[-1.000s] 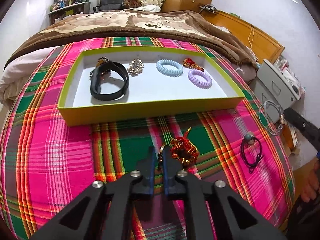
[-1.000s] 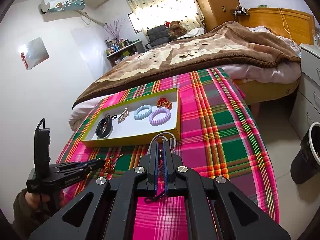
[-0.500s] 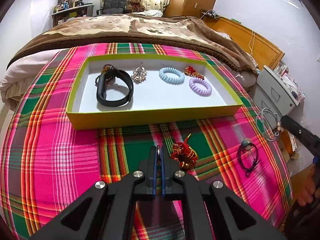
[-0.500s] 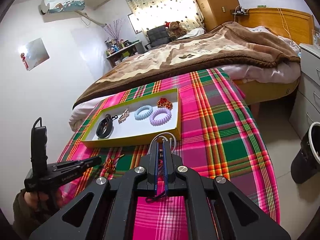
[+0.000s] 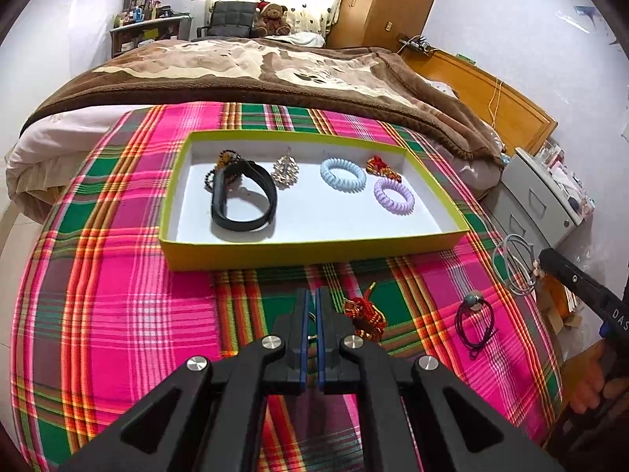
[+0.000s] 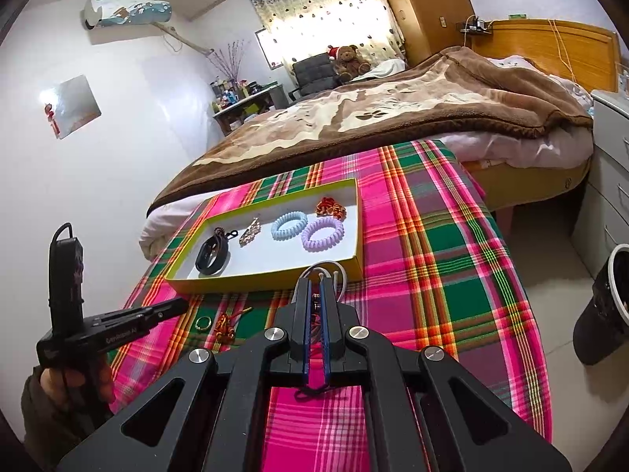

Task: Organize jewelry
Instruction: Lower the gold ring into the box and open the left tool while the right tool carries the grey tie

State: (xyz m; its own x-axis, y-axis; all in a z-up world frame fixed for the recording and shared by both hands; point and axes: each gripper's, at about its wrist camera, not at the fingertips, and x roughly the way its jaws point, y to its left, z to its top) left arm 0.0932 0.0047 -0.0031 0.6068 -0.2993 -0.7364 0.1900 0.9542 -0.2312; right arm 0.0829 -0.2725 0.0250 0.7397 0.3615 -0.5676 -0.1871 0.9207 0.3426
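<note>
- The left tongs (image 5: 311, 306) are clenched; whether anything is pinched cannot be told. "GenRobot.AI" is printed on their body.
- The right tongs (image 6: 315, 299) are clenched on a grey cord bracelet (image 6: 328, 269); "DAS" is read on them.
- A gold ring (image 6: 203, 323) and a red-gold knot (image 5: 363, 316) are seen just before the green tray (image 5: 314, 253).
- A black band (image 5: 241, 200) and two coil ties are laid inside the tray.
</note>
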